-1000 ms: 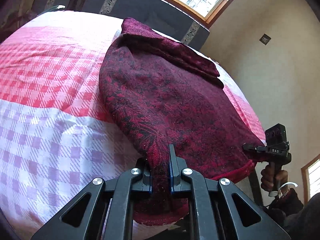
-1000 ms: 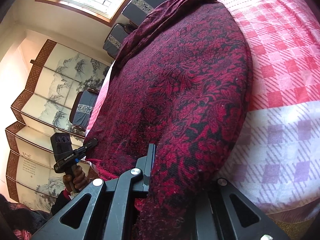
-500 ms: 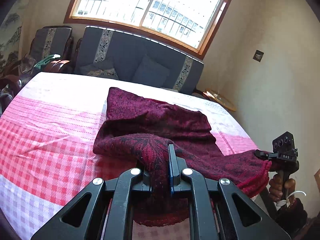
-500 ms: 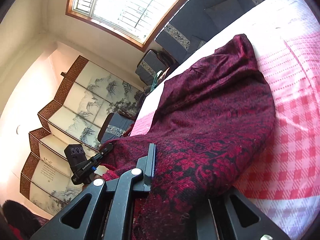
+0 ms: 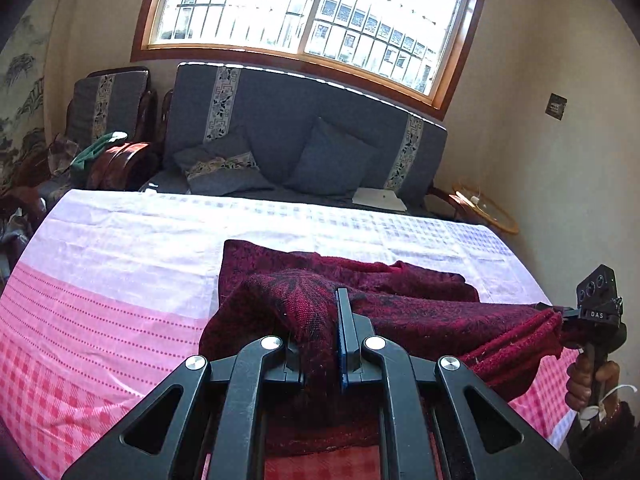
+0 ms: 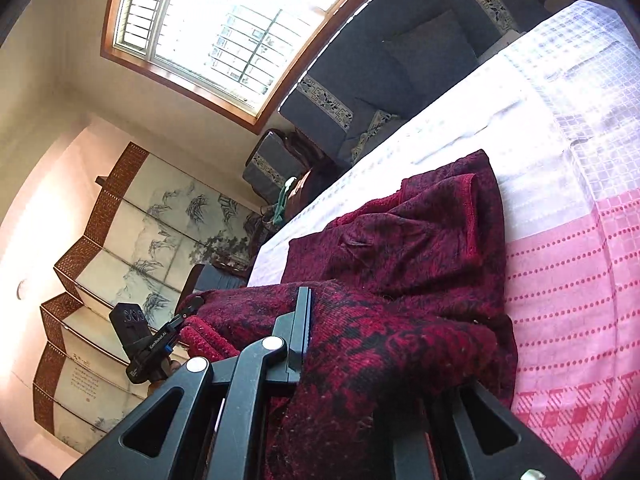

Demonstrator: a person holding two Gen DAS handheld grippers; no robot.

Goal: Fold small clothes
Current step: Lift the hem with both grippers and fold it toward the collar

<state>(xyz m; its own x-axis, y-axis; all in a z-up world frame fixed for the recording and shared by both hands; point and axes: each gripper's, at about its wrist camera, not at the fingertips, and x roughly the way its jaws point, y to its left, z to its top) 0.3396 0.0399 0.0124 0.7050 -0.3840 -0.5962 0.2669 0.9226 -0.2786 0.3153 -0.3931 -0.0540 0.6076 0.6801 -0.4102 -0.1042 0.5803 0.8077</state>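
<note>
While our left gripper (image 5: 320, 344) and right gripper (image 6: 344, 344) each pinch the dark-red patterned knitted garment (image 5: 400, 312), it drapes over the pink-and-white checked bedspread (image 5: 100, 300).

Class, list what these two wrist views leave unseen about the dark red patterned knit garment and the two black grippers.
- Right gripper, right wrist view: one finger buried under the dark red patterned knit garment.
- Left gripper, left wrist view: left finger wrapped in cloth.
- Garment's near hem: cut off behind gripper frames, both views.
- Garment type: bunched, unclear.
</note>
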